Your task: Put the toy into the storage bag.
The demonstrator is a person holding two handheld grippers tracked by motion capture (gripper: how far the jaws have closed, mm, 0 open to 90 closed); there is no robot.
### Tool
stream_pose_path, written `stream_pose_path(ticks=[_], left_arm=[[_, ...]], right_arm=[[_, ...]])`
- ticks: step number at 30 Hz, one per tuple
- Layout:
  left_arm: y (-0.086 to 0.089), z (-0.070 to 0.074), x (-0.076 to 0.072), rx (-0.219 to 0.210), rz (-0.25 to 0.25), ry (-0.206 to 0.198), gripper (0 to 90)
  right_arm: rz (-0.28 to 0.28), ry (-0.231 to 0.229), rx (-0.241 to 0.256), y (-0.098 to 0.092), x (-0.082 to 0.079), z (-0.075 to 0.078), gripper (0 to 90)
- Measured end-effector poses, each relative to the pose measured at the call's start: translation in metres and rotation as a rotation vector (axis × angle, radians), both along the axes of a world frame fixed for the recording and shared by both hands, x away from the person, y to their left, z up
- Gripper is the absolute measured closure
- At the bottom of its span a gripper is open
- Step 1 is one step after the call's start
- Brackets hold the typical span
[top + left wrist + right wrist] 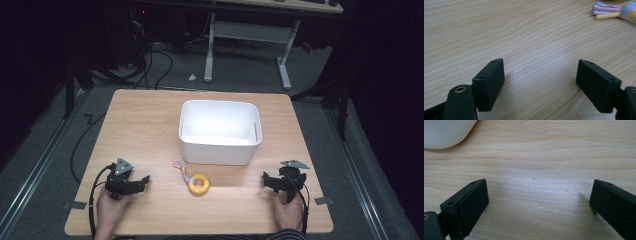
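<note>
Both the left gripper [142, 181] and right gripper [267, 181] rest low on the surface [145, 130], jaws spread wide, nothing held. The ring toy [199, 184] lies between them, nearer the left, just before the bin [220, 150]. Best approach from the left, straddling the ring's rim before closing.

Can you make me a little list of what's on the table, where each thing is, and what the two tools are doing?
table: wooden table
box: white bin, looks empty, middle of table
toy: yellow ring toy with pastel rope tail, on the table in front of the bin
left tool: left tool open, holding nothing, left of the toy
right tool: right tool open, holding nothing, right of the toy
</note>
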State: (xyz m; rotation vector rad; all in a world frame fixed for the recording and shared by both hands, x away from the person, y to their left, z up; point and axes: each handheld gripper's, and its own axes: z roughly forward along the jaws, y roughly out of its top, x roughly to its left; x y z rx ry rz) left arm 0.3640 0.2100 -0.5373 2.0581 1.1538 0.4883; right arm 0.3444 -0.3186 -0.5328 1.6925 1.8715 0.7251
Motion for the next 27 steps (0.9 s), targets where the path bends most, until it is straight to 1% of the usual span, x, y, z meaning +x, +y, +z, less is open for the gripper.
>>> stream_pose_path(ticks=[14,23,24,27], left_arm=[[0.0,0.0,0.0003,-0.001,0.0,0.0,23.3],[-0.0001,-0.0001,0.0004,0.0,0.0,-0.001,23.2],[-0.0002,-0.0001,0.0003,0.001,0.001,-0.001,23.2],[-0.0005,-0.0001,-0.0001,0.004,0.003,-0.003,23.0]], right_arm=[[-0.003,0.004,0.002,0.0006,-0.0002,0.0001,1.0],[0.007,0.005,0.002,0.001,0.0002,-0.0001,1.0],[0.0,0.006,0.008,0.0013,-0.0004,0.0003,2.7],[-0.005,0.0,0.007,0.0012,-0.0017,0.0005,4.1]])
